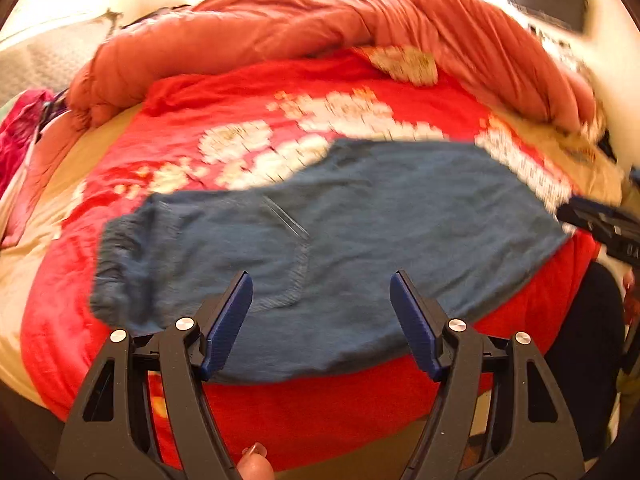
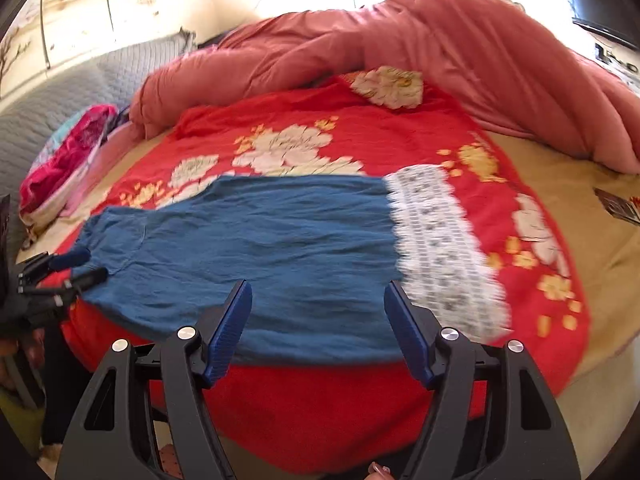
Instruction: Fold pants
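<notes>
Left wrist view: we note the left gripper (image 1: 321, 312) w/ jaws spread wide, nothing between them, over the near edge of the blue pants (image 1: 320, 236). Right gripper (image 2: 318, 320) likewise agape, holding nothing. Pants lie flat across the red floral blanket (image 2: 360, 136) near the bed's front edge; pink quilt (image 2: 440, 40) bunched at far edge.
</notes>
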`<state>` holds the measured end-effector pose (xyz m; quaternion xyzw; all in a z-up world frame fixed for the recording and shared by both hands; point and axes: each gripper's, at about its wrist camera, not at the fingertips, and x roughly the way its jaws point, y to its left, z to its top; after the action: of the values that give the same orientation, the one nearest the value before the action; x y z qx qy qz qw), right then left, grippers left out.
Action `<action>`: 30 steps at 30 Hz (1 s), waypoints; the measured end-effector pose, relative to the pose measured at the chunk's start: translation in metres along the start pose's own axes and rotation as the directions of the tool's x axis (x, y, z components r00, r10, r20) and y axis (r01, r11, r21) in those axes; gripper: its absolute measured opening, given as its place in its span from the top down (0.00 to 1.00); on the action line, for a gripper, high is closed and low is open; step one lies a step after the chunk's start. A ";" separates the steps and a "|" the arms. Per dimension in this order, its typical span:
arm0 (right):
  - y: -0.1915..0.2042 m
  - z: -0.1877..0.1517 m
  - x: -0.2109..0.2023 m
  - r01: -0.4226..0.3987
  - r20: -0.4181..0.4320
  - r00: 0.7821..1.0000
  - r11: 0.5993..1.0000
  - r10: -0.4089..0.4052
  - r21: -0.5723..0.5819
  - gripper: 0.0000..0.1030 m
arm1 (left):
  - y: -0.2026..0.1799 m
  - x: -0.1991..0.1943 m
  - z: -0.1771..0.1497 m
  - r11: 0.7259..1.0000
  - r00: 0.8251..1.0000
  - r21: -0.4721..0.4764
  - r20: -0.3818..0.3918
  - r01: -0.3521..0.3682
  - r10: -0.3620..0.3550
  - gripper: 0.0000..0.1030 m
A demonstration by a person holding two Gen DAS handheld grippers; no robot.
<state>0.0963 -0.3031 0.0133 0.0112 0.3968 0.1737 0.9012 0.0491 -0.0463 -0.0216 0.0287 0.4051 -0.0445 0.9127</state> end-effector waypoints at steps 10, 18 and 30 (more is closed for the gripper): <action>-0.002 -0.026 0.042 0.031 -0.101 0.994 0.999 -0.028 0.028 0.34 | -0.014 0.027 -0.030 0.996 0.996 0.085 -0.081 -0.028 0.034 0.37; -0.030 -0.023 0.003 -0.035 0.017 0.999 0.988 0.032 0.151 0.34 | -0.010 0.010 -0.020 0.998 0.996 0.028 -0.077 0.049 -0.047 0.37; -0.101 -0.042 -0.033 0.018 0.074 0.996 0.942 -0.046 0.335 0.33 | -0.071 0.001 0.060 0.978 0.989 0.154 0.005 0.144 -0.146 0.19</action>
<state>0.0764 -0.4139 -0.0084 0.1643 0.3837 0.0887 0.9044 0.0862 -0.1225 0.0168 0.0688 0.3939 -0.1423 0.9055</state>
